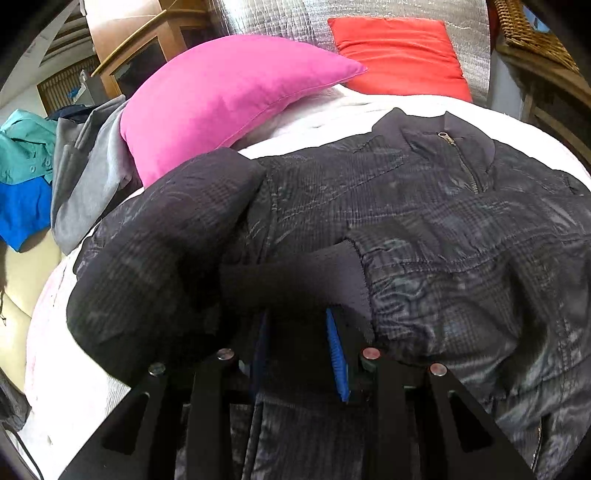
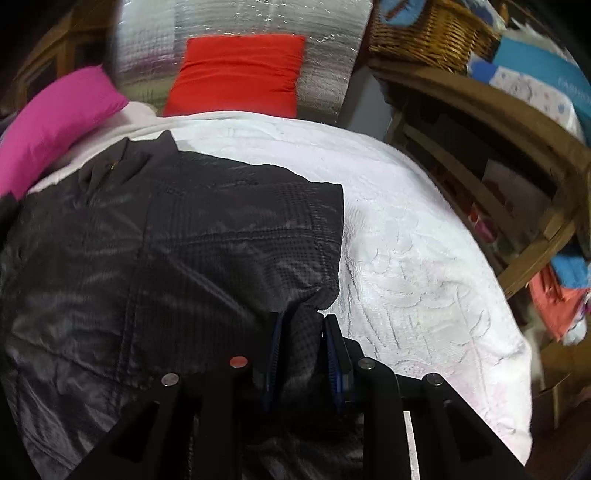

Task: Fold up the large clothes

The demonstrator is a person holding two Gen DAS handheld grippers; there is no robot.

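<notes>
A dark checked jacket [image 1: 406, 206] lies front up on the white bedcover [image 2: 406, 240], its collar and zip [image 1: 443, 136] toward the cushions. One sleeve [image 1: 159, 240] is bent across the body. Its ribbed cuff [image 1: 295, 273] runs between the blue pads of my left gripper [image 1: 297, 317], which is shut on it. In the right wrist view the jacket [image 2: 184, 240] fills the left half. My right gripper [image 2: 303, 317] pinches a bunched fold at the jacket's right lower edge, with fabric filling the gap between its pads.
A pink cushion [image 1: 221, 92] and a red cushion [image 1: 399, 55] lean at the bed's head. Grey, teal and blue clothes [image 1: 85, 177] are piled off the left side. A wooden shelf [image 2: 498, 147] with a wicker basket [image 2: 428, 33] stands to the right.
</notes>
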